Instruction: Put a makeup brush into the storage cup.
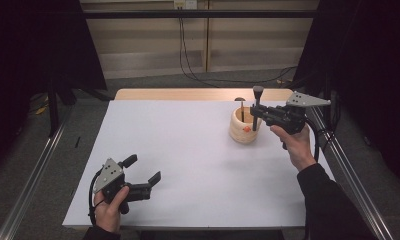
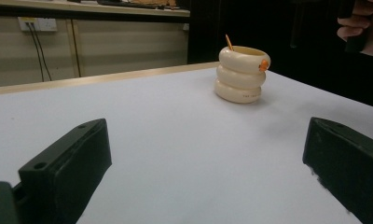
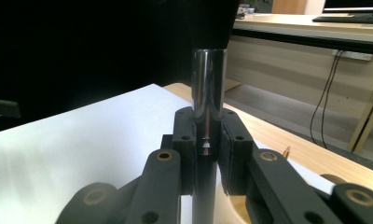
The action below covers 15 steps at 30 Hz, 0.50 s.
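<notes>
Currently, right claw [image 1: 258, 112] clamped on upright brush [image 1: 257, 107] over holder [image 1: 244, 126]; left claw [image 1: 143, 169] apart; best moved vertically, clear of rim.

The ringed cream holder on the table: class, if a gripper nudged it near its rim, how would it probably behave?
The holder looks stiff, its three stacked rings keeping a firm shape. It would probably slide rather than tip, since it is squat with a broad base on the smooth white table. The dark brush, clamped upright in the right gripper, seems to reach into it, so a nudge might knock that.
</notes>
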Each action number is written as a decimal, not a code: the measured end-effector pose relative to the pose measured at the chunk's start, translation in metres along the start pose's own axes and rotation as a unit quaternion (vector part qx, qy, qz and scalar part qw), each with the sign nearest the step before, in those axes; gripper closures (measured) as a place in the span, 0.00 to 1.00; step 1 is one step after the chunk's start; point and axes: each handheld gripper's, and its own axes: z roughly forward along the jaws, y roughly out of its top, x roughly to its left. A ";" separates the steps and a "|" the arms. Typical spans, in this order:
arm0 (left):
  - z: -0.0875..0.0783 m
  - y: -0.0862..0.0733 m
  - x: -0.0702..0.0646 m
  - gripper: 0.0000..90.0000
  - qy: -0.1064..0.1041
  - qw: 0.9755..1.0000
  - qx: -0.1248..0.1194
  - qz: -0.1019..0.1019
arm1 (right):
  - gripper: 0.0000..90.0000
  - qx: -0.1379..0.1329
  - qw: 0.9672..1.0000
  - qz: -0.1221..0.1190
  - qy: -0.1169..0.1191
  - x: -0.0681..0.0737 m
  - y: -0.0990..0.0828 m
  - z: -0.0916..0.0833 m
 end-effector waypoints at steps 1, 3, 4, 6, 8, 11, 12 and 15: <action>0.000 0.000 0.000 0.01 -0.002 1.000 0.000 -0.001 | 0.88 -0.002 1.000 0.001 -0.003 -0.002 0.001 0.001; 0.000 0.000 0.000 0.01 0.001 1.000 0.001 0.000 | 0.88 0.000 1.000 0.003 -0.009 -0.006 0.003 0.002; 0.000 0.000 0.000 0.01 0.002 1.000 0.003 0.000 | 0.88 0.000 1.000 0.002 -0.014 -0.008 0.004 0.003; 0.001 0.000 0.000 0.01 0.001 1.000 0.004 0.001 | 0.88 -0.001 1.000 0.003 -0.018 -0.012 0.006 0.006; 0.001 0.000 0.000 0.01 -0.001 1.000 0.005 0.003 | 0.88 -0.001 1.000 0.008 -0.024 -0.015 0.007 0.010; 0.001 0.000 0.001 0.01 -0.003 1.000 0.001 -0.006 | 0.88 0.006 0.999 0.006 -0.031 -0.019 0.008 0.017; 0.000 0.001 0.002 0.01 0.000 1.000 0.003 -0.001 | 0.88 0.007 0.999 0.009 -0.033 -0.020 0.007 0.018; 0.000 0.001 0.002 0.01 0.002 1.000 0.003 -0.004 | 0.88 0.005 0.999 0.015 -0.039 -0.021 0.004 0.025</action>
